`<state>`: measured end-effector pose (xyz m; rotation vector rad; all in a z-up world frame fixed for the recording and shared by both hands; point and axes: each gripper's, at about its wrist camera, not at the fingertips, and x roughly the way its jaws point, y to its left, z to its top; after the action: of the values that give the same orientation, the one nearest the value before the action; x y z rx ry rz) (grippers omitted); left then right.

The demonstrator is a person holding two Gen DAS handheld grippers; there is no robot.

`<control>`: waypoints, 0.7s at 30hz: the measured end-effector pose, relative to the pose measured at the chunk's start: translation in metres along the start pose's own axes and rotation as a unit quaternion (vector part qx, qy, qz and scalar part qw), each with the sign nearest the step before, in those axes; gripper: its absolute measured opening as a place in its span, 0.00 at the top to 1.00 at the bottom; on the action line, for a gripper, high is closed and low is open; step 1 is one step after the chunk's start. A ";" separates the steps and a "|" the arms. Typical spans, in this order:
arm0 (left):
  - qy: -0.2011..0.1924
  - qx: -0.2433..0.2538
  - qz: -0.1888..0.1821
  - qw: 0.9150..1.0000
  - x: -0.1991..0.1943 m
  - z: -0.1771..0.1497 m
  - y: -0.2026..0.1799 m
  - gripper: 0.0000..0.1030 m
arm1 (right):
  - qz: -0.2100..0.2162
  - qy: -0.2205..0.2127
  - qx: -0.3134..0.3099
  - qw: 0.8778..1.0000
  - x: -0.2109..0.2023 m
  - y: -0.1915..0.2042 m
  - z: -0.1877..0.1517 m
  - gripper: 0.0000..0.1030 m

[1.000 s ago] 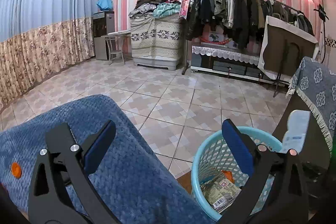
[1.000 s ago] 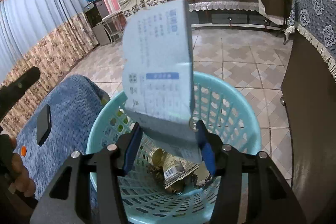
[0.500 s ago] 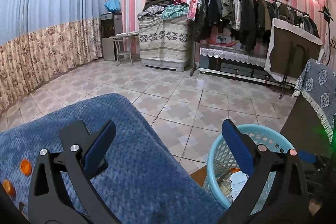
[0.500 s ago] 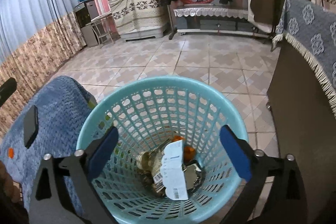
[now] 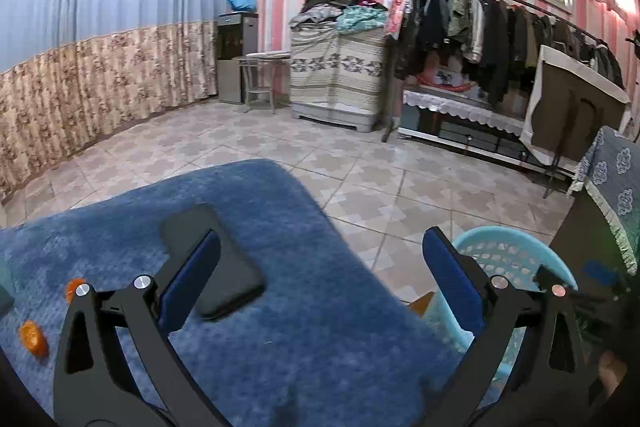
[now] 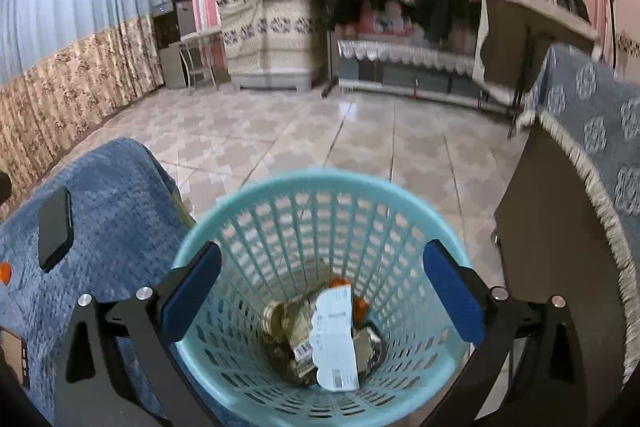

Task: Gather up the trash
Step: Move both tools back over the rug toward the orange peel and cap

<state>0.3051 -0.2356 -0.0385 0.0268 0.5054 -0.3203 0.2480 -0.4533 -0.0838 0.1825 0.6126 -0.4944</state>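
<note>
Trash is split between two places: the white paper carton (image 6: 335,339) lies in the bottom of the blue basket (image 6: 280,187) on top of wrappers and a jar, while orange scraps (image 5: 33,337) sit on the blue blanket (image 5: 304,327) near your left gripper (image 5: 316,275). Your right gripper (image 6: 318,291) hangs above the basket, its jaws having just swung wide, with nothing between them. Your left gripper's jaws also stand wide apart and empty over the blanket. Watch the black phone (image 5: 212,259) lying on the blanket right by the left finger: it is no trash, and I judge a hasty reach for the orange scraps could nudge or pinch it. The scraps look small and flat on a soft nap, so the pads may close on blanket fibres instead. Keep the right gripper off the basket rim, since a bump could tip it.
</note>
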 end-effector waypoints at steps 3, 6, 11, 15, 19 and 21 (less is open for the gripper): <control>0.005 -0.015 0.013 1.000 -0.008 -0.003 0.027 0.05 | 0.006 -0.026 -0.009 1.000 -0.013 0.011 0.005 0.04; 0.007 -0.024 0.037 0.999 -0.017 -0.009 0.058 0.05 | 0.031 -0.047 -0.009 0.998 -0.024 0.024 0.008 0.04; 0.020 -0.053 0.108 0.993 -0.035 -0.031 0.125 0.05 | 0.069 -0.033 -0.029 0.997 -0.024 0.054 0.004 0.04; 0.039 -0.081 0.144 0.985 -0.050 -0.053 0.180 0.05 | 0.082 -0.025 -0.052 0.995 -0.026 0.085 -0.003 0.04; 0.060 -0.100 0.200 0.973 -0.057 -0.083 0.231 0.05 | 0.117 -0.014 -0.069 0.991 -0.030 0.115 -0.012 0.04; 0.080 -0.109 0.216 0.967 -0.056 -0.095 0.253 0.05 | 0.117 -0.012 -0.093 0.989 -0.030 0.131 -0.017 0.04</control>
<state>0.2925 0.0308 -0.1082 -0.0511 0.6774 0.1679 0.2828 -0.3225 -0.0773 0.0691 0.6017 -0.2096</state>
